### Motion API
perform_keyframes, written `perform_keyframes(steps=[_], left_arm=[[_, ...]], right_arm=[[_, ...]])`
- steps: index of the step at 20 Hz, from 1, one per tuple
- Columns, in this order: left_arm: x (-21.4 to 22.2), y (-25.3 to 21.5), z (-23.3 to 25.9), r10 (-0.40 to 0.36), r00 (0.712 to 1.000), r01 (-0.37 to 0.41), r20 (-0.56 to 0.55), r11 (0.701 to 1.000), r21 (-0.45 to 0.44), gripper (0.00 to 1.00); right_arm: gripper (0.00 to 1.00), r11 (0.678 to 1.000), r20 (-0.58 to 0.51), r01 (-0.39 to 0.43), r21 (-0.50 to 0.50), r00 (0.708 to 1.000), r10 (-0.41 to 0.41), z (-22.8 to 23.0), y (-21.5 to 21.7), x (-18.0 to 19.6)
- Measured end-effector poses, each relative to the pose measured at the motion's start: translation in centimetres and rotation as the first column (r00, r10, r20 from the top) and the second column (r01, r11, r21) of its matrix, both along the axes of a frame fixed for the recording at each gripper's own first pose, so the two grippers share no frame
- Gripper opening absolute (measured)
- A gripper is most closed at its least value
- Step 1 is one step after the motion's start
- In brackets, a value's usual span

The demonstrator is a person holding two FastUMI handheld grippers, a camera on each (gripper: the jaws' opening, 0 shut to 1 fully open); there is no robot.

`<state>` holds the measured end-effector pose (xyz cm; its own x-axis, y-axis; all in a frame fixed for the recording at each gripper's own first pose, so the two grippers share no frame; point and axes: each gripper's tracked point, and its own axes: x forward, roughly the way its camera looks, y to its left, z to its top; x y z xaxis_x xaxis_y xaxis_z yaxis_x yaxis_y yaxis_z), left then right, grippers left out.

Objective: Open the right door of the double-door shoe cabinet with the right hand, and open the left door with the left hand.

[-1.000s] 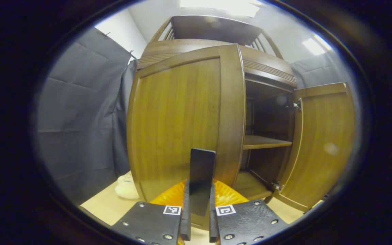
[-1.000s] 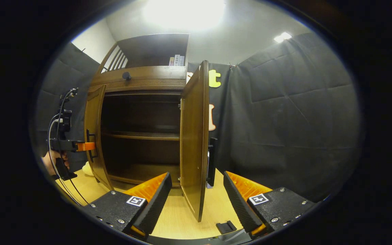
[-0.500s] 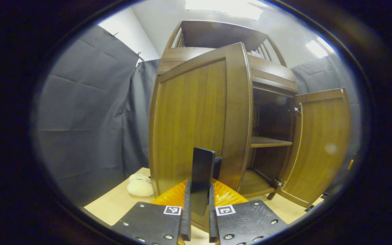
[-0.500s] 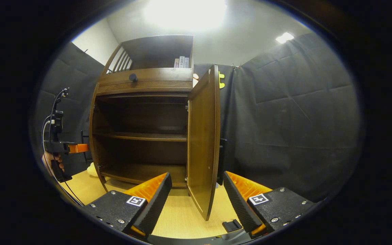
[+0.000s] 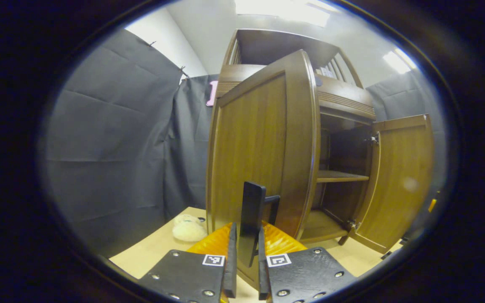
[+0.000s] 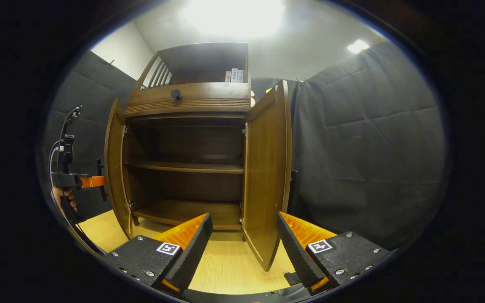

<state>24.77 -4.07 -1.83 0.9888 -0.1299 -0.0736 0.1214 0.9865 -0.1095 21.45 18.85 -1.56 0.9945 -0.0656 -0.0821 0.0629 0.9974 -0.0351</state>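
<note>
Both doors swung wider since a second ago: left door (image 5: 263, 147) now stands well out from the shoe cabinet (image 6: 187, 101) (earlier it still covered most of its half), and right door (image 6: 267, 168) has opened past edge-on, its inner face now showing in the right gripper view.

Left gripper (image 5: 244, 269): fingers clenched on the left door's dark vertical handle (image 5: 251, 210), which stands up between them. Handle sits near the door's free edge. In the right gripper view the same gripper (image 6: 80, 181) is at the far left with a hand (image 6: 63, 198) on its grip, pressed up to the outer face of the left door (image 6: 114, 164).

Right gripper (image 6: 244, 248): fingers spread wide, nothing between them, hanging off in front of the right door's lower edge, not touching it.

Cabinet interior open to view: middle shelf (image 6: 187, 167) and bottom board, both bare. It stands on a light wood floor (image 6: 225, 269). A pale fuzzy slipper (image 5: 188, 229) lies on the floor just beside the cabinet's left side. Right door (image 5: 400, 181) in the left gripper view hangs on its hinges, swung fully out.
</note>
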Motion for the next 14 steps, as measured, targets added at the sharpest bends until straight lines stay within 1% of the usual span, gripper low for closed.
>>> perform_keyframes(steps=[1,2,3,4,5,6,7,8,10,11,12,13,14], left_arm=[[-0.1,0.6,0.0,0.013,1.000,-0.013,-0.001,1.000,-0.005,0.16],[-0.1,1.1,0.0,0.023,1.000,-0.023,-0.001,1.000,-0.009,0.18],[-0.2,1.6,0.1,0.033,0.999,-0.033,0.000,0.999,-0.009,0.20],[-0.2,2.1,0.1,0.042,0.999,-0.042,0.001,0.999,-0.004,0.22],[-0.4,2.8,0.0,0.052,0.999,-0.052,-0.001,0.999,0.002,0.24],[-0.5,3.2,0.0,0.059,0.998,-0.059,0.000,0.998,0.007,0.27],[-0.7,3.9,0.1,0.067,0.998,-0.067,0.002,0.998,0.011,0.27],[-1.0,4.8,0.4,0.096,0.995,-0.096,0.009,0.995,0.026,0.21],[-1.1,6.1,0.2,0.122,0.992,-0.122,0.015,0.992,0.039,0.16],[-1.3,6.8,0.0,0.134,0.991,-0.135,0.014,0.990,0.041,0.16],[-1.6,7.1,0.1,0.148,0.989,-0.149,0.012,0.988,0.045,0.16],[-1.7,7.6,0.0,0.165,0.986,-0.165,0.012,0.985,0.050,0.16],[-1.8,8.0,0.1,0.179,0.984,-0.180,0.013,0.982,0.055,0.19]], right_arm=[[0.94,1.000,0.002,-0.001,0.006,1.000,0.001,0.0,0.1,-0.1],[0.92,1.000,0.003,-0.001,0.012,1.000,0.001,0.1,0.2,-0.1],[0.94,1.000,0.004,-0.002,0.017,1.000,0.002,0.1,0.2,-0.2],[0.92,1.000,0.004,-0.005,0.022,1.000,0.005,0.0,0.4,-0.2],[0.94,1.000,0.004,-0.007,0.025,1.000,0.007,0.1,0.5,-0.1],[0.92,1.000,0.004,-0.010,0.027,1.000,0.009,0.2,0.7,-0.2],[0.94,0.999,0.006,-0.014,0.030,1.000,0.013,0.3,0.9,-0.3],[0.92,0.999,0.007,-0.018,0.032,1.000,0.018,0.4,1.2,-0.3],[0.92,0.999,0.013,-0.029,0.032,1.000,0.028,0.7,1.7,-0.5],[0.92,0.999,0.014,-0.033,0.030,0.999,0.033,0.8,2.0,-0.7],[0.94,0.999,0.014,-0.038,0.028,0.999,0.037,0.8,2.3,-0.9],[0.92,0.999,0.014,-0.040,0.027,0.999,0.040,0.9,2.5,-1.1],[0.94,0.999,0.017,-0.045,0.026,0.999,0.044,1.0,2.8,-1.3]])
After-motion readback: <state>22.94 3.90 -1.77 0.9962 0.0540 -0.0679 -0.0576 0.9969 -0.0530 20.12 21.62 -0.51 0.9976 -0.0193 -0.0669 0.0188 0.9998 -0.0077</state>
